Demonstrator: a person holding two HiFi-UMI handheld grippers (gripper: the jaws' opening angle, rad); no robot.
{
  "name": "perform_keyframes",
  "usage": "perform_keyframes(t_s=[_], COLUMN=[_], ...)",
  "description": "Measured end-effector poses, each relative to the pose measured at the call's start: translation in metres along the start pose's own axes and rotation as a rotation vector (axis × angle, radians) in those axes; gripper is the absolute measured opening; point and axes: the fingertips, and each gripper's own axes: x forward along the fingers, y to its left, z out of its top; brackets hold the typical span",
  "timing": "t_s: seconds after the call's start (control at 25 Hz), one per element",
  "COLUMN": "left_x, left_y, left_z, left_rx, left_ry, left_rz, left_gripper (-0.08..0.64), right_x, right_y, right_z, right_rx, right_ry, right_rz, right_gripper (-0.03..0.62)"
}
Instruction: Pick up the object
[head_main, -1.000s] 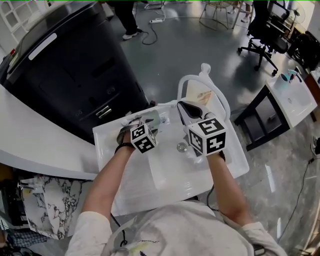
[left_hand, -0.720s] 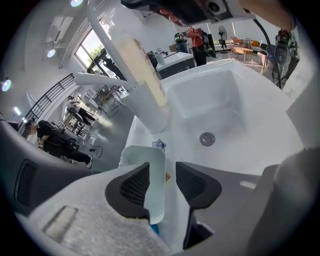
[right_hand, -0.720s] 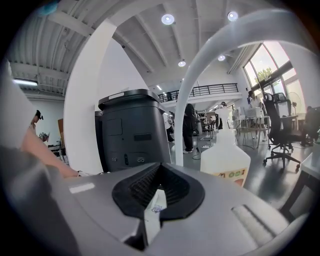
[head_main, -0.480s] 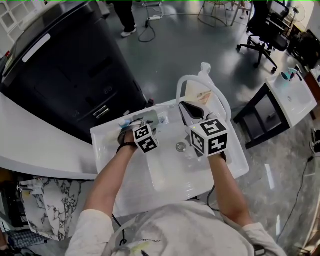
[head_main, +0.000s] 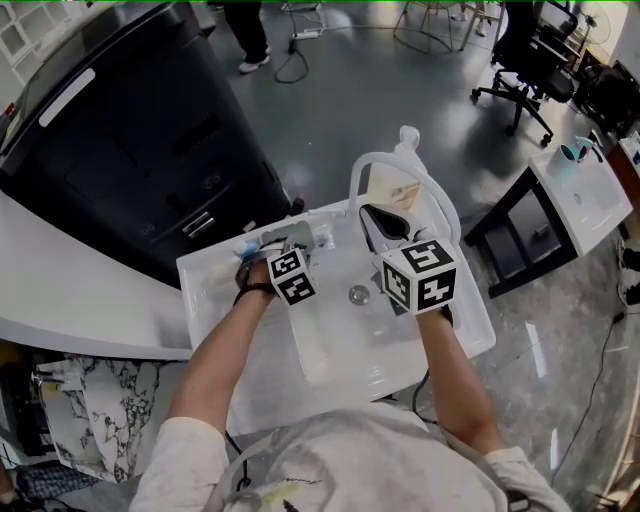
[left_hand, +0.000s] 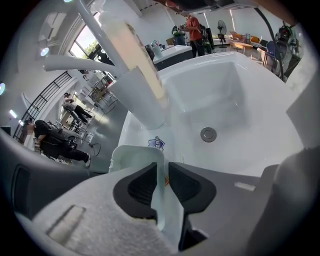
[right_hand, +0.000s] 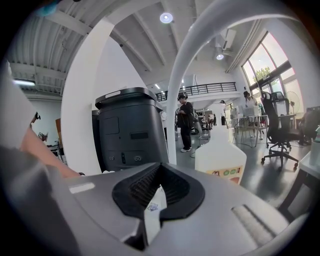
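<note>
As left fingers (left_hand: 135, 187) close, pale container (left_hand: 131, 156) between them

Pale translucent container (left_hand: 131, 152) on the sink (left_hand: 220, 75) rim
Thin-walled and open-topped, with 1 wall pinched between the left gripper's (left_hand: 162, 174) jaws.

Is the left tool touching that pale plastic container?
Touching. The left gripper view shows the left tool, its jaws just closing, pinching the container wall.
</note>
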Motion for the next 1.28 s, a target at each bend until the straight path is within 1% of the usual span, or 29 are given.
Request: perform_keyframes(t_s=[0.16,0.28,0.4,0.52,0.76,0.92,1.28], left_x=[0.005,0.005,0.006,0.005,-0.005,-0.016,-0.053], left_y=[-0.001,-0.001,-0.002,-0.001,0.002,0.008,0.033], left_z=[0.0,0.0,0.0,0.002,0.01,0.016,0.033], left_rx=[0.002,0.008,0.009,0.001,-0.03,-0.071,-0.214], left_ry=[0.001,0.003,0.007,0.001,-0.037,-0.08,-0.203], left_rz=[-0.007,-0.005,-0.002,-0.002,0.01,0.034,0.104], left_gripper=[0.074,0.032,0.012,0.011,0.01,0.009,0.009], right_x=[0.001,0.0,-0.001,-0.001,-0.002,-0.002,-0.001], right_y=[-0.003,-0.003,-0.004,-0.006,-0.002,0.001,0.013], right_z=[-0.005,-0.005,-0.005,-0.006,-0.004,-0.002,0.005], right_rx=[0.003,0.005,0.008,0.011,0.01,0.007,-0.005], right_ry=[0.006,0.005,0.005,0.008,0.005,-0.002,-0.012], right_rz=[-0.004,-0.005,-0.006,-0.005,0.004,0.016,0.047], right_gripper=[0.003,0.003,0.004,0.003,0.003,0.003,0.003])
